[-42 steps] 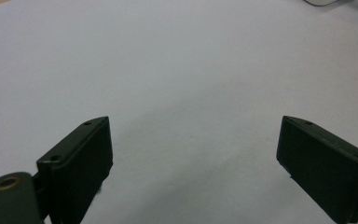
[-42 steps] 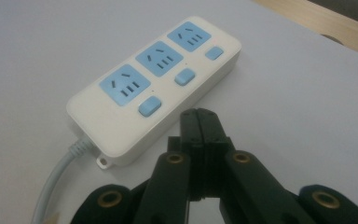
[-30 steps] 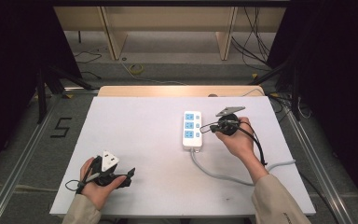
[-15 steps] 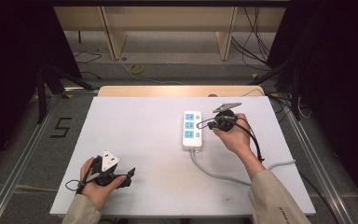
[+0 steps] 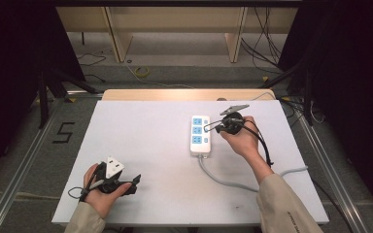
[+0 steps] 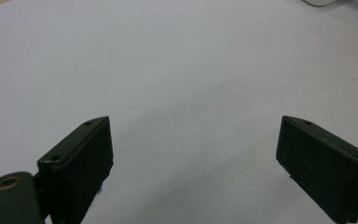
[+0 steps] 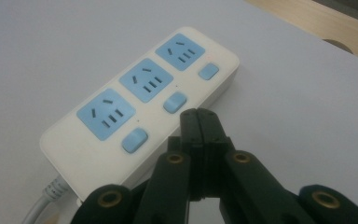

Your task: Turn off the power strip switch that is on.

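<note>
Since the frame 1 second ago the right claw (image 5: 212, 127) has slid in from the worktop's right part until its tip hangs at the right edge of the power strip (image 5: 200, 135), while the left claw (image 5: 135, 182) has not shifted at the near left corner. The right claw's jaws are pressed together with nothing between them, and in the right gripper view (image 7: 199, 122) their joined tip stands just short of the middle switch (image 7: 175, 102); whether it touches the casing I cannot tell. The strip lies just left of that tip, its long axis running away from the person, so the right hand is far nearer than the left. It is a smooth, rounded white plastic block carrying 3 blue sockets, each paired with 1 small blue rocker switch, and a grey ribbed cable (image 5: 223, 178) leaves its near end. The left claw's jaws stand wide apart over bare matte white worktop (image 6: 177, 70).
</note>
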Tool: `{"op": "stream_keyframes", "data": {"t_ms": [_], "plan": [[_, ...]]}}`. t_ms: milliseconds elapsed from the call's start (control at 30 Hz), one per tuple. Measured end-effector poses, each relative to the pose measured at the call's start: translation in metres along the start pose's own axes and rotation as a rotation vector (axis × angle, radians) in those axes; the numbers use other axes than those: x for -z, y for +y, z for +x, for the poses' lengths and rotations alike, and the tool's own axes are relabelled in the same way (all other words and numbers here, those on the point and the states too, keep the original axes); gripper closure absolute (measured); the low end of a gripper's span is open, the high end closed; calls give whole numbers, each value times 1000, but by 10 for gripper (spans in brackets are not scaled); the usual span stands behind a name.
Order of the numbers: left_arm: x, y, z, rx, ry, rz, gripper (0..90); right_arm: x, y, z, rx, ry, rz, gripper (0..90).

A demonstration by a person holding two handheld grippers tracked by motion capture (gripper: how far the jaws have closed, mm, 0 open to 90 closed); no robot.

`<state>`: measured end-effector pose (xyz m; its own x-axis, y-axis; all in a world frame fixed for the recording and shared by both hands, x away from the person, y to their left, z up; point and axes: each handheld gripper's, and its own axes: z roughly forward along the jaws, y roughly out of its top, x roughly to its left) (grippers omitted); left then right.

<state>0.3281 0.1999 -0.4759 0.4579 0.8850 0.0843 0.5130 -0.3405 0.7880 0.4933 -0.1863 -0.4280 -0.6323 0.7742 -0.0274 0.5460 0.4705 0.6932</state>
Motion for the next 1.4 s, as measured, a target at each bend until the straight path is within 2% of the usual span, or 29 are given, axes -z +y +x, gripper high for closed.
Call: {"op": "stream_keyframes", "data": {"t_ms": [1400], "plan": [[0,0,1,4,5,4,110,-18,17,-3,-10,-7,28,900]]}}
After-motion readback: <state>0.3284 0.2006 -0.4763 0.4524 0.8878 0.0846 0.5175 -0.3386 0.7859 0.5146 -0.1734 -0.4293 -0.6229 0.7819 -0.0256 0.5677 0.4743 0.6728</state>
